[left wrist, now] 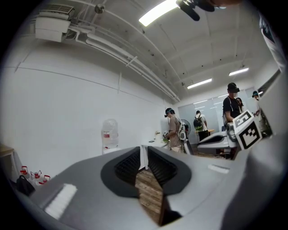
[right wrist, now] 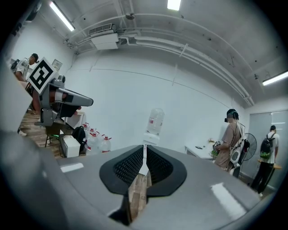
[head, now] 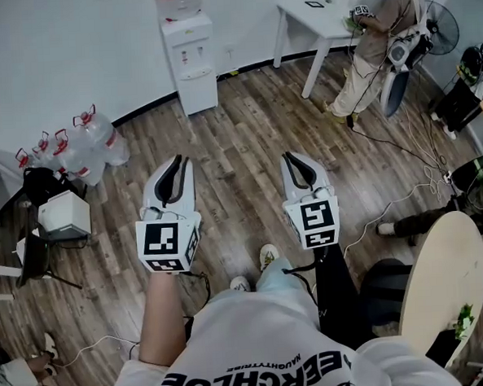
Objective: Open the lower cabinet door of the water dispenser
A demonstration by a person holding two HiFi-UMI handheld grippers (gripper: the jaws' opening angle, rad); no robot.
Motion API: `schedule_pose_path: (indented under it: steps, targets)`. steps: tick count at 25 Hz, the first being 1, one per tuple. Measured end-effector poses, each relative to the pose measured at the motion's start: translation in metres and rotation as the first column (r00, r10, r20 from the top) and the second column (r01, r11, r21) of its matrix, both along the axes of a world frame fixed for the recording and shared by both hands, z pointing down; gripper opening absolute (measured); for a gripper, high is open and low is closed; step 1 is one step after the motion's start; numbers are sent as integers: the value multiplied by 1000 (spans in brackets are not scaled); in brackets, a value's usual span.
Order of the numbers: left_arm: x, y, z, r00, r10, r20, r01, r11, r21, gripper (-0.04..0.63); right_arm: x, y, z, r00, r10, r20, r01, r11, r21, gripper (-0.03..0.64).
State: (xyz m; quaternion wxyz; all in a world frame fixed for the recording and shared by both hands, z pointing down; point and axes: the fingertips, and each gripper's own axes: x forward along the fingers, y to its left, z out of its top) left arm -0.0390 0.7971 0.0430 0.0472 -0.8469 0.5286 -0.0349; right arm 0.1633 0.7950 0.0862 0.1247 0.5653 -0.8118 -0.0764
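Note:
The white water dispenser stands against the far wall with a bottle on top, and its lower cabinet door looks closed. It is several steps away across the wooden floor. My left gripper and right gripper are held side by side in front of me, pointing towards it, both shut and empty. The left gripper view has the dispenser small, left of the closed jaws of my left gripper. In the right gripper view the dispenser stands just above the shut tips of my right gripper.
Spare water bottles cluster by the wall at the left, near a white box. A white table with a person beside it is at the back right. Cables cross the floor there. A round table is at my right.

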Motion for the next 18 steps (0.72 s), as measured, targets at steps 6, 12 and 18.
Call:
schedule_pose_path:
  steps: [6,12,18]
  targets:
    - [4,-20,12,1000,-2,-13,2,1000,-19,57,1,-18,5,1000,-11,-7,11,1000,12,29]
    - [19,-59,18,1000,-13,-5,13,1000,-18,57,8,-59,15,999,-54,3,54,999,10,66]
    - [33,-121,10,999,-31,11,31,999,-16,57,15,-131,7,995,-101,13,100,995,27,69]
